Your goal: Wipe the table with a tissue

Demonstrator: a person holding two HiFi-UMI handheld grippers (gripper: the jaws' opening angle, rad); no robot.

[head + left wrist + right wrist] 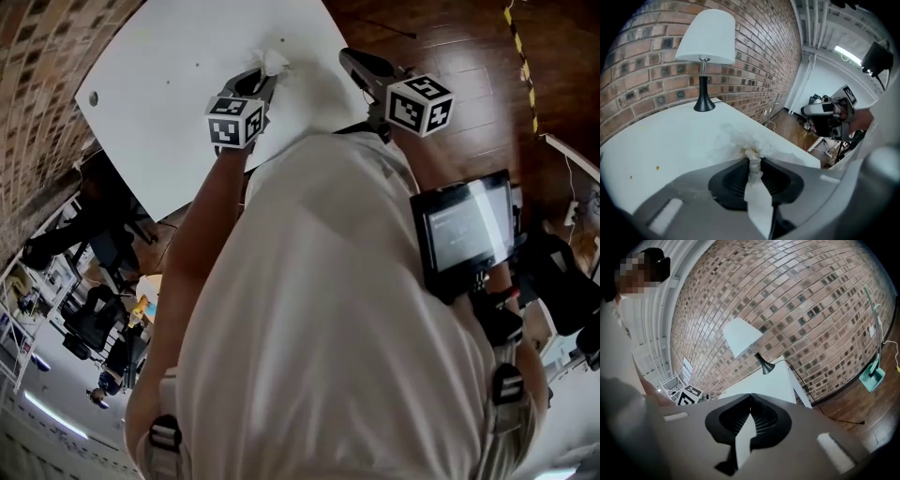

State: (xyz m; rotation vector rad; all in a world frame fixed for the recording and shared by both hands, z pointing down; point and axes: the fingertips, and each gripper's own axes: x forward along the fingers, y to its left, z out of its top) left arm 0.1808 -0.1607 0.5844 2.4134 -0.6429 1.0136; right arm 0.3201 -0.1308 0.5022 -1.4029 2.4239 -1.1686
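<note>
**Wiping the tabletop: tissue gripped, stroke under way**

Working from the head view, we find the left gripper [261,82] over the white table [169,66], pointing toward 12 o'clock. A crumpled tissue [275,62] projects from its tips. In the left gripper view its jaws stand only a narrow way apart and pinch the tissue [751,174] between them. A loose tail hangs back toward 6 o'clock, and the bunched front spreads ahead of the tips, faintly yellowed at the pinch. We cannot tell whether the bunch presses on the tabletop [670,136] or rides just above it.

The right gripper [356,62] sits at 3 o'clock of the left one, at the table's edge. Its jaws meet at the tips in the right gripper view [751,398], and we see nothing held between them.

We judge the step in hand to be the wiping itself, with the tissue already picked up and carried to the surface.

- A table lamp [706,51] stands at 11 o'clock of the left gripper, well apart from it. The next stroke should stop short of its base.
- Small specks [657,167] lie at 9 o'clock of the jaws. The next move calls for lowering the tissue into firm contact and sweeping toward them.
- Keep the pinch tight, because a thin tissue may tear or slip under drag.
</note>
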